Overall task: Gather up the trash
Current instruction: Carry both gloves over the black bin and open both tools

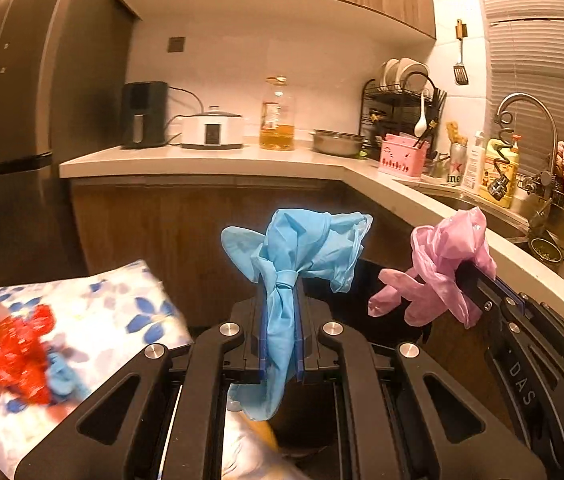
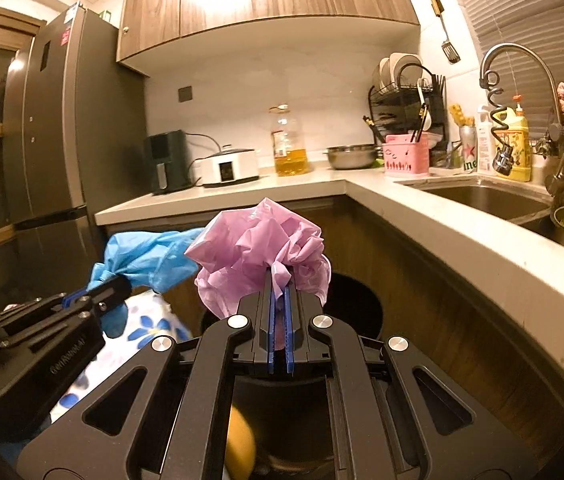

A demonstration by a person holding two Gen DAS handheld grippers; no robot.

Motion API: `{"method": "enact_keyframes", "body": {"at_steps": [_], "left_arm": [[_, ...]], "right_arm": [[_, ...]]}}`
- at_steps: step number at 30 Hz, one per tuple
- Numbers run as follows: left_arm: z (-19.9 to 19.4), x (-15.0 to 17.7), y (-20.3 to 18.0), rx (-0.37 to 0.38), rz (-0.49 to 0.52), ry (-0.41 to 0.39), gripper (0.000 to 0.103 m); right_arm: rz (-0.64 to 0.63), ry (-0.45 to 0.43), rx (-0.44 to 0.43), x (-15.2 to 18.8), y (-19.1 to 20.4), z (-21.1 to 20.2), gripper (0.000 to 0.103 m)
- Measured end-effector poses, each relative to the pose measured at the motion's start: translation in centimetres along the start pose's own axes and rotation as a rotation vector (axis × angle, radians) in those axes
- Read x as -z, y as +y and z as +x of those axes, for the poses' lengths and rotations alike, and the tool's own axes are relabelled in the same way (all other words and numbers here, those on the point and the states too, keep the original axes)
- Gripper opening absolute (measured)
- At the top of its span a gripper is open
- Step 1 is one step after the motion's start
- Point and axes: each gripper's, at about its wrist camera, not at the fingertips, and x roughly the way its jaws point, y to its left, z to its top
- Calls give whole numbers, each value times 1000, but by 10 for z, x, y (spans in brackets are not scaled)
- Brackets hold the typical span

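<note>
My left gripper is shut on a crumpled blue glove, which sticks up past the fingertips and hangs below them. My right gripper is shut on a crumpled pink glove. Each gripper shows in the other's view: the right one with the pink glove at the right, the left one with the blue glove at the left. Both are held above a dark round trash bin that stands on the floor by the cabinets.
A flowered cloth surface at the left holds red wrappers and a blue scrap. A white L-shaped counter carries appliances, an oil bottle, a dish rack and a sink. A grey fridge stands at the left.
</note>
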Motion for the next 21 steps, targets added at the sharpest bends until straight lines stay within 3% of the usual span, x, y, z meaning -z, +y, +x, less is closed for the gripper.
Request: {"method": "enact_keyframes", "body": {"at_steps": [21], "left_arm": [[70, 6, -8, 84, 4, 70, 11]], "right_arm": [[-17, 72, 8, 2, -18, 67, 5]]}}
